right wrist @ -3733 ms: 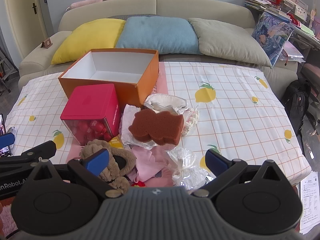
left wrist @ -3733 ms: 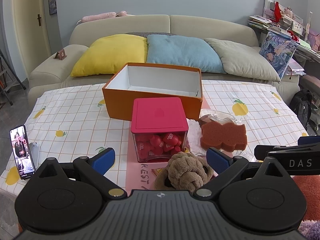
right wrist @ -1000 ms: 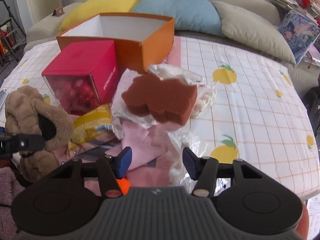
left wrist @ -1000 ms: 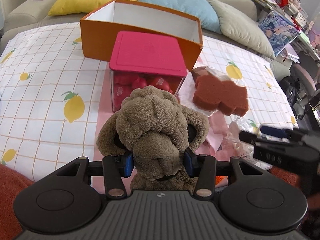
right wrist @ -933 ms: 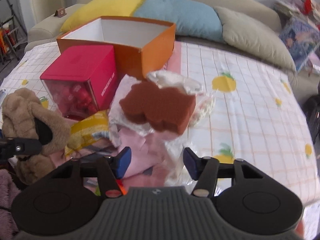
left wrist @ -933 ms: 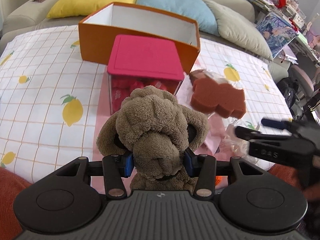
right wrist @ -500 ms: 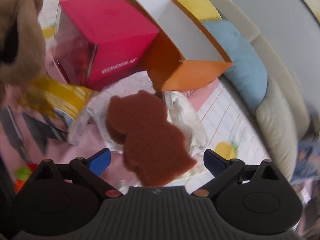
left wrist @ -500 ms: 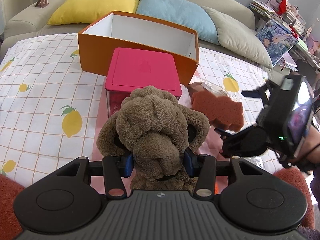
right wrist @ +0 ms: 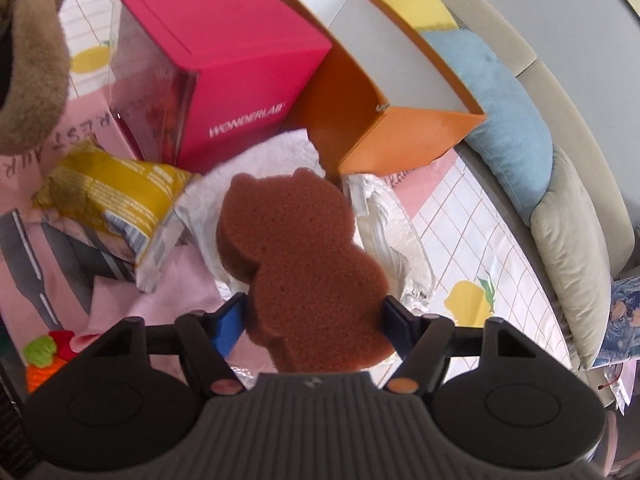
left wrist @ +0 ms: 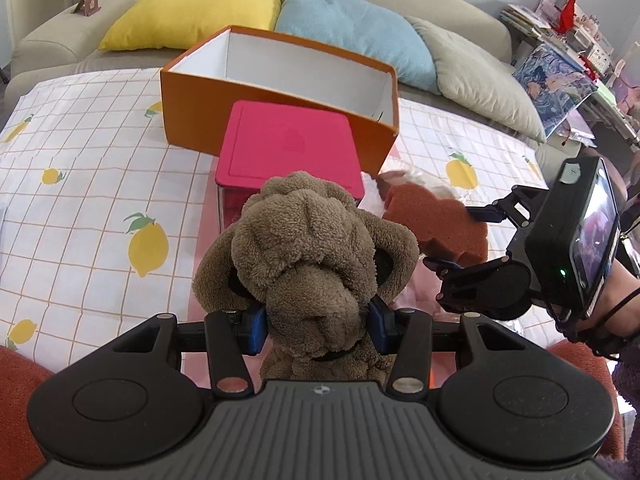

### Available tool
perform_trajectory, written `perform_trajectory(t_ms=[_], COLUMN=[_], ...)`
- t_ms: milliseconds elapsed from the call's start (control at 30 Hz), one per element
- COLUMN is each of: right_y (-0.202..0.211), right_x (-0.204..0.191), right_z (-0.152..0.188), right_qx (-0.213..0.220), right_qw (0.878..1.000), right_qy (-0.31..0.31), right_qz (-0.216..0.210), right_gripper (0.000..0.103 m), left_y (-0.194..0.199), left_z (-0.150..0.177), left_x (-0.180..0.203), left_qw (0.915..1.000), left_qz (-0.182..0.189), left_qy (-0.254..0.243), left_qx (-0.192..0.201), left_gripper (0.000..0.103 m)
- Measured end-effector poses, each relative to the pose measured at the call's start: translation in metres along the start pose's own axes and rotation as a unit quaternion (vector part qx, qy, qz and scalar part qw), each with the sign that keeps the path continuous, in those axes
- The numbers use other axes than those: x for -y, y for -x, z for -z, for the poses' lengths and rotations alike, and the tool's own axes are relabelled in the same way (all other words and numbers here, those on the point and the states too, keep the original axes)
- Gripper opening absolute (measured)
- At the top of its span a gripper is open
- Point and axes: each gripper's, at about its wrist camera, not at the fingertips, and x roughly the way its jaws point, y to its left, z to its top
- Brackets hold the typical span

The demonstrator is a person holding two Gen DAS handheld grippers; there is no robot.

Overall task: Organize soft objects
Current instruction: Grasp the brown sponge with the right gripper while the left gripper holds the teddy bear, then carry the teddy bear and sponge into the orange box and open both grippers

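My left gripper (left wrist: 318, 330) is shut on a brown plush dog (left wrist: 308, 256) and holds it above the table, in front of the pink-lidded box (left wrist: 290, 152). The plush also shows at the top left of the right wrist view (right wrist: 28, 52). My right gripper (right wrist: 316, 322) has its fingers closed against both sides of a brown bear-shaped sponge (right wrist: 304, 264), which lies on white cloth (right wrist: 260, 164). The left wrist view shows the sponge (left wrist: 436, 224) with the right gripper (left wrist: 460, 240) on it. The open orange box (left wrist: 280, 84) stands behind, empty.
A yellow snack packet (right wrist: 108, 192), pink cloth (right wrist: 176, 300) and a small knitted orange and green toy (right wrist: 44, 356) lie in the pile. The table has a lemon-print cloth (left wrist: 100, 200). A sofa with yellow, blue and grey cushions (left wrist: 352, 24) is behind.
My right gripper has moved in over the sponge and closed its fingers onto its sides. My left gripper holds the plush dog as before, a little higher and further back.
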Motion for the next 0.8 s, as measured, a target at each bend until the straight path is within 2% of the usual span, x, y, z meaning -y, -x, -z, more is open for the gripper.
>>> perform_trajectory(t_ms=[133, 333, 500, 567, 700, 800], right_y=[0.028, 0.073, 0.091, 0.090, 0.079, 0.067], right_x=[0.001, 0.024, 0.048, 0.056, 0.069, 0.077], right_z=[-0.003, -0.019, -0.049, -0.065, -0.099, -0.125], right_qx=[0.028, 0.079, 0.115, 0.119, 0.114, 0.095], right_qw=[1.000, 0.993, 0.982, 0.978, 0.975, 0.974], right_qy=[-0.012, -0.080, -0.140, -0.157, -0.178, -0.197], right_qz=[0.003, -0.027, -0.060, -0.066, -0.061, -0.056], right_gripper=[0.069, 0.070, 0.070, 0.070, 0.070, 0.070], left_y=[0.015, 0.037, 0.046, 0.041, 0.028, 0.014], left_z=[-0.006, -0.031, -0.072, -0.092, -0.135, -0.168], left_x=[-0.005, -0.015, -0.025, -0.031, -0.027, -0.026], left_qw=[0.9995, 0.9974, 0.9962, 0.9965, 0.9965, 0.9958], left_qz=[0.028, 0.059, 0.048, 0.050, 0.029, 0.022], left_qy=[0.007, 0.014, -0.005, -0.004, -0.049, -0.073], left_qx=[0.011, 0.038, 0.072, 0.068, 0.060, 0.049], left_gripper=[0.055, 0.055, 0.055, 0.055, 0.055, 0.055])
